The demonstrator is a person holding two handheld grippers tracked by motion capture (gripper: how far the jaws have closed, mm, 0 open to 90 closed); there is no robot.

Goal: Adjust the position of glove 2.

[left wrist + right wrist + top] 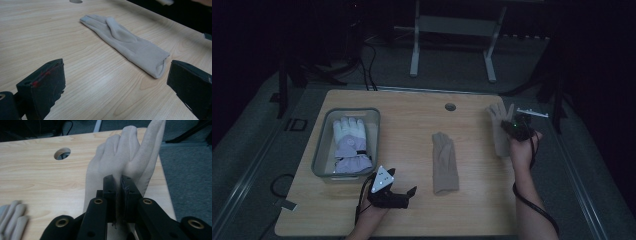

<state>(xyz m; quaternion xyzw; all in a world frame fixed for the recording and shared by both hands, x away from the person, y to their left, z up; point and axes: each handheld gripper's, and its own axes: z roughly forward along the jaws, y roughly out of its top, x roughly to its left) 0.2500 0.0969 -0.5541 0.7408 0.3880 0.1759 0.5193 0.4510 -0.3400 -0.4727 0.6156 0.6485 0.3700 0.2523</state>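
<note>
A beige glove (117,160) is pinched between the jaws of the right gripper (117,192), which have clamped together on its fabric. In the high view that glove (499,127) sits near the far right corner of the wooden table (412,115), lifted at the gripper's end, its fingers pointing away from the person. In the right gripper view the glove's fingers splay upward past the black jaws, with a round hole in the tabletop (62,153) off to the left.

A second beige glove (444,162) lies flat in the middle of the table, cuff toward the person. The left gripper (404,192) rests near the table's front edge, its jaws spread wide with nothing between them; in its own view the flat glove (125,40) lies ahead on bare wood.

At the left of the table a clear bin (323,135) holds a pale lilac and white winter glove (349,145)
</note>
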